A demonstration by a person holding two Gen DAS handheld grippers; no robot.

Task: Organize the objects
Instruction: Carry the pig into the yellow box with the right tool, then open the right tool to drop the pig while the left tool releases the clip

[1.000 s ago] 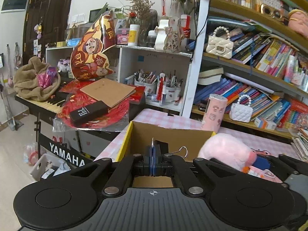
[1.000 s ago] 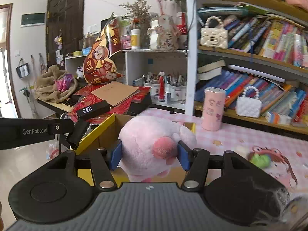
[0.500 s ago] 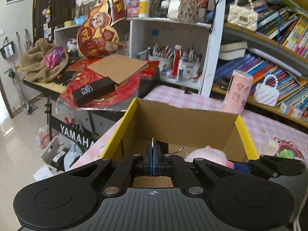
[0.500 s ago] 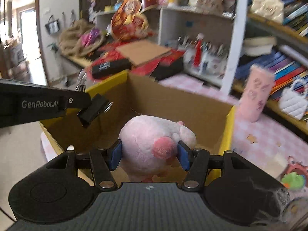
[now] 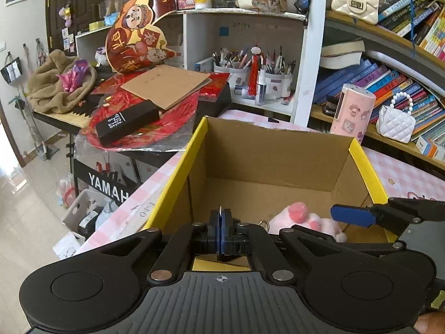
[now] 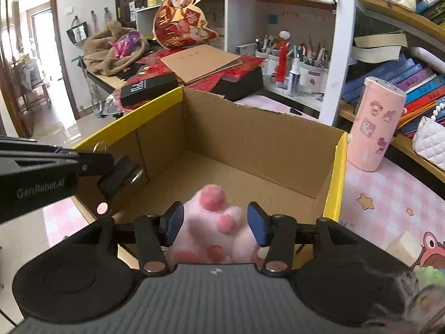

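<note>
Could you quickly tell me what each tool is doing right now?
Left tool: shut on a black binder clip, above the cardboard box.
Right tool: jaws closing, pink plush toy between them.

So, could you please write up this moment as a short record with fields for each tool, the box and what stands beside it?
left tool: shut on a thin metal ring clip, over the box's near left side
right tool: jaws closing, pink plush toy between the pads, inside the box
box: open cardboard box with yellow rims, on the pink checked tablecloth
box contents: only the plush visible, floor otherwise bare
beside the box: pink cylinder with cartoon stickers, upright, apart from the box wall
</note>
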